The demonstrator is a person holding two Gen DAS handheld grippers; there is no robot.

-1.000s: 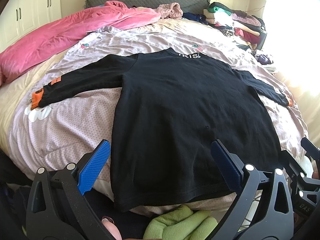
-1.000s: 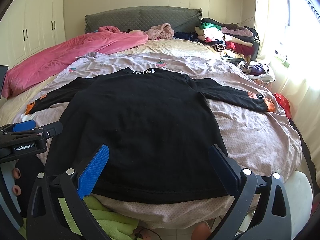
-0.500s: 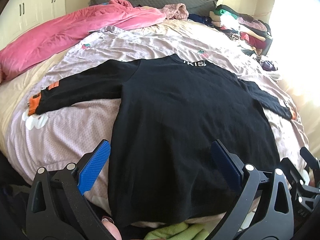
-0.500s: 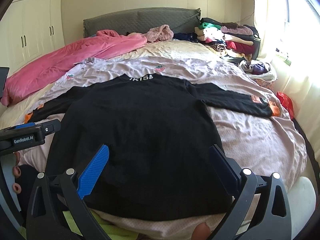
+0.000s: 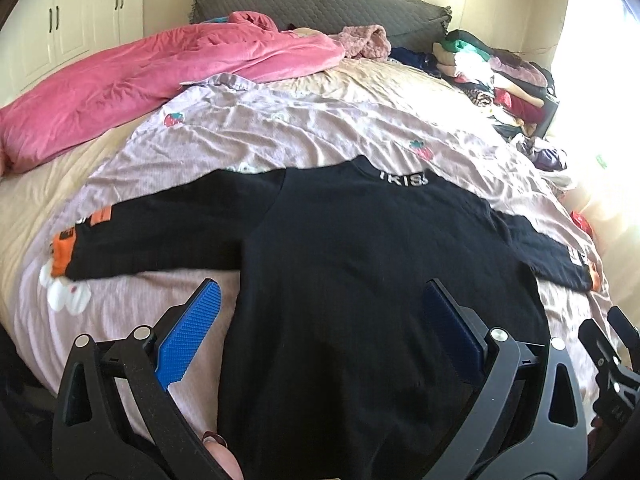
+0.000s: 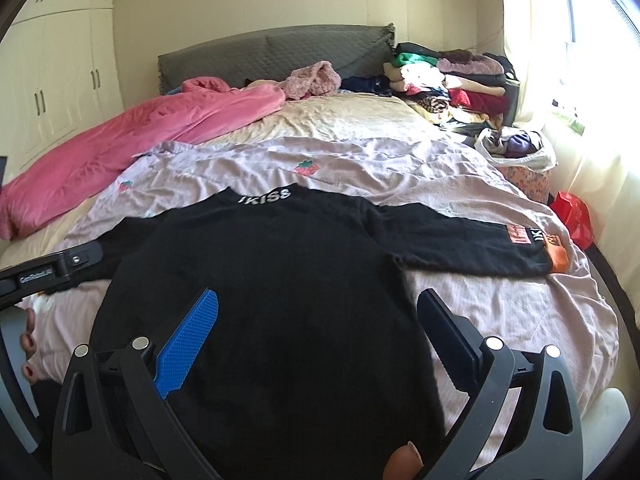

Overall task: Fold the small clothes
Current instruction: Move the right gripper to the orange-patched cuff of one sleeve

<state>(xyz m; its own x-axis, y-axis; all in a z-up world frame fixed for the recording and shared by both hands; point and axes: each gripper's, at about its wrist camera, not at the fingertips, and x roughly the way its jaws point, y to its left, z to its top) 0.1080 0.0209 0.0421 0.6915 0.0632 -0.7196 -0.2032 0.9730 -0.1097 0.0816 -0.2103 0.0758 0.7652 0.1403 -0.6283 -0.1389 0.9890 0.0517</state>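
2 grippers hover over the near edge of the bed — the left gripper and the right gripper, each with its jaws spread wide and nothing between them. Below lies a black sweater, flat and face down on a lilac sheet, both sleeves stretched out sideways, orange cuffs at the ends. Its hem sits under the grippers. A pink quilt lies bunched farther back on the left.

Two low foot-end views toward the headboard — shared sweater.
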